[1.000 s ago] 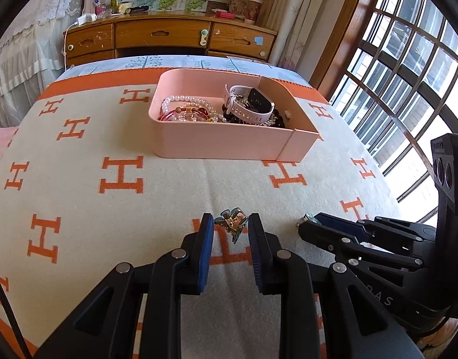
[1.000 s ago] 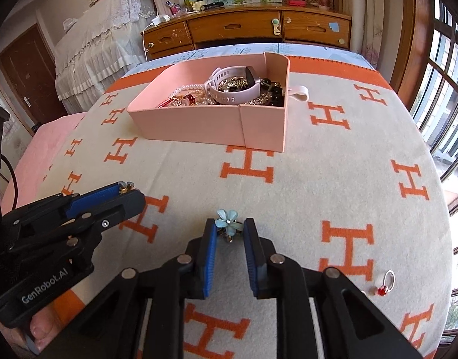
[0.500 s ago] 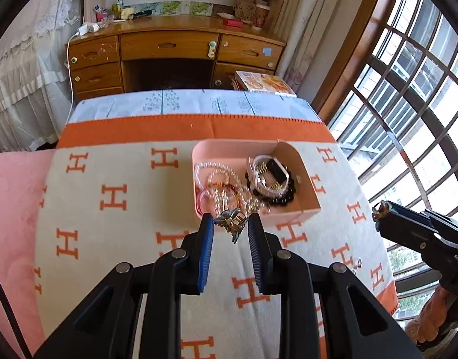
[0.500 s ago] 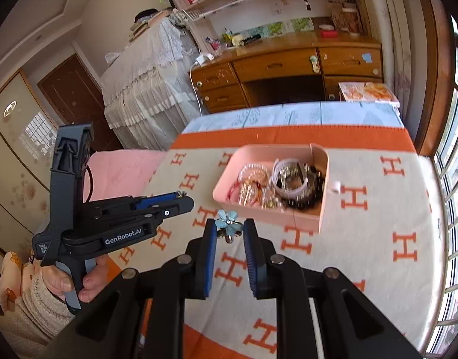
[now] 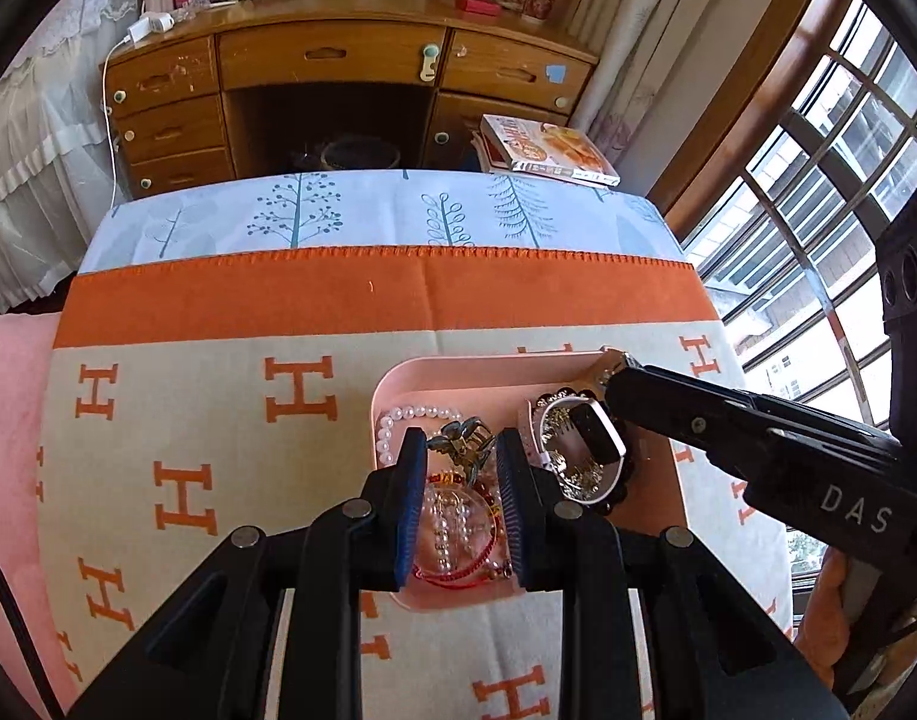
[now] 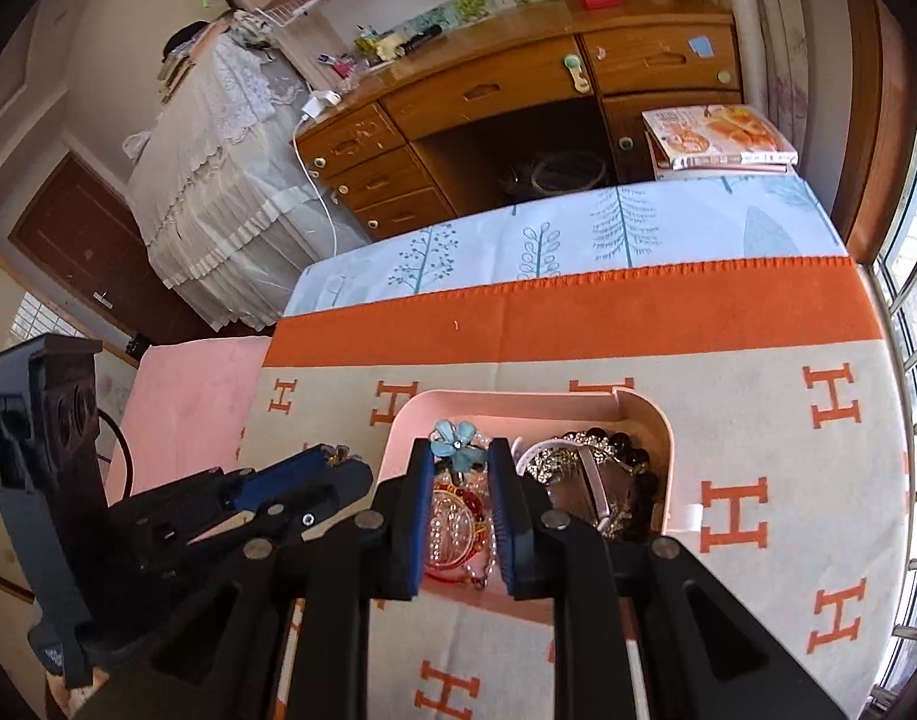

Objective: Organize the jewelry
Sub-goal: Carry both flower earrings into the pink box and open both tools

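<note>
The left gripper (image 5: 461, 450) is clamped on a small grey-metal hair claw (image 5: 463, 443) pinched between its blue pads, and the right gripper (image 6: 458, 456) likewise pinches a blue flower brooch (image 6: 454, 443), its petals standing just above the fingertips. Both hang over the pink jewelry tray (image 5: 398, 384), the left above its near-left part and the right, by its own view, also toward the tray's left half, with the two tools close beside each other.

The step in hand looks like the drop into the tray. To do it well, each piece should be brought low over a free patch before the jaws part, clear of the pearl strand (image 5: 392, 429), the red cord bracelet (image 5: 458, 570) and the white watch (image 5: 584, 450) on the tray's right, so nothing bounces out or tangles. Releasing one at a time would keep the tools from knocking together.

The claw lies crosswise between the pads, its long axis running roughly from pad to pad; the brooch faces up toward the camera, with no clear long axis.
</note>
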Demonstrator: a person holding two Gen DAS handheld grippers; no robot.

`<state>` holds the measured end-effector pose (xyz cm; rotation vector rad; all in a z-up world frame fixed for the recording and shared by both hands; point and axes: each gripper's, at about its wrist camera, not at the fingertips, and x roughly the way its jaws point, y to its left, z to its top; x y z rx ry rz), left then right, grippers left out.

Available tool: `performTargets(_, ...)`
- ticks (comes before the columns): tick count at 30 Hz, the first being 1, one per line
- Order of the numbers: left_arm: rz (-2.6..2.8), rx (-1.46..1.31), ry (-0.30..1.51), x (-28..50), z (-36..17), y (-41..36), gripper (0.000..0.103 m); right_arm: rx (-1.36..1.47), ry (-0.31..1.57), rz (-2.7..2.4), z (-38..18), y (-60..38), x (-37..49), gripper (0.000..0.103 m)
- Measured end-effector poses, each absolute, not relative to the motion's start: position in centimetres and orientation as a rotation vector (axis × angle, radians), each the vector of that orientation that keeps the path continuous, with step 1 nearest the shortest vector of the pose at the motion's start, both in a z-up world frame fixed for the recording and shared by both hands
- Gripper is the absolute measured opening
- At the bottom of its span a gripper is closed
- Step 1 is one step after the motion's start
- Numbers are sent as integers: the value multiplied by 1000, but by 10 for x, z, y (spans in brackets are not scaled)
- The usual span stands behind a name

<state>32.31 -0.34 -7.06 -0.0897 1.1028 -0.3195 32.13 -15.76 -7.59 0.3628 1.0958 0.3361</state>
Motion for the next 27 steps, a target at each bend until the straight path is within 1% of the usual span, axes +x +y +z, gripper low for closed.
performTargets(5, -311, -84, 1148, 340, -100, -11, 22, 386, 1151, 316, -109, -152, 342, 18)
performTargets(9, -308, -73, 1165, 346, -113, -13, 22, 357, 1183, 299, -122, -144, 348, 19)
performTargets(12, -315, -69, 1152, 345, -113, -13, 26, 351, 1193, 293, -127, -143, 350, 19)
performTargets(13, -317, -70, 1145, 345, -113, -13, 28, 358, 1190, 295, -127, -144, 350, 19)
performTargets(15, -317, -76, 1137, 344, -111, -12, 36, 365, 1182, 295, -127, -146, 349, 19)
performTargets(16, -315, -81, 1132, 343, -110, -11, 44, 370, 1175, 291, -126, -147, 348, 19)
performTargets(17, -311, -85, 1125, 342, -108, -9, 47, 378, 1169, 288, -125, -149, 348, 19)
performTargets(21, -308, -94, 1117, 337, -103, -6, 47, 398, 1151, 300, -118, -152, 344, 19)
performTargets(25, -304, -97, 1102, 330, -97, -3, 48, 390, 1113, 295, -110, -150, 339, 27)
performTargets(27, -301, -96, 1097, 326, -95, -2, 48, 409, 1098, 302, -107, -151, 337, 27)
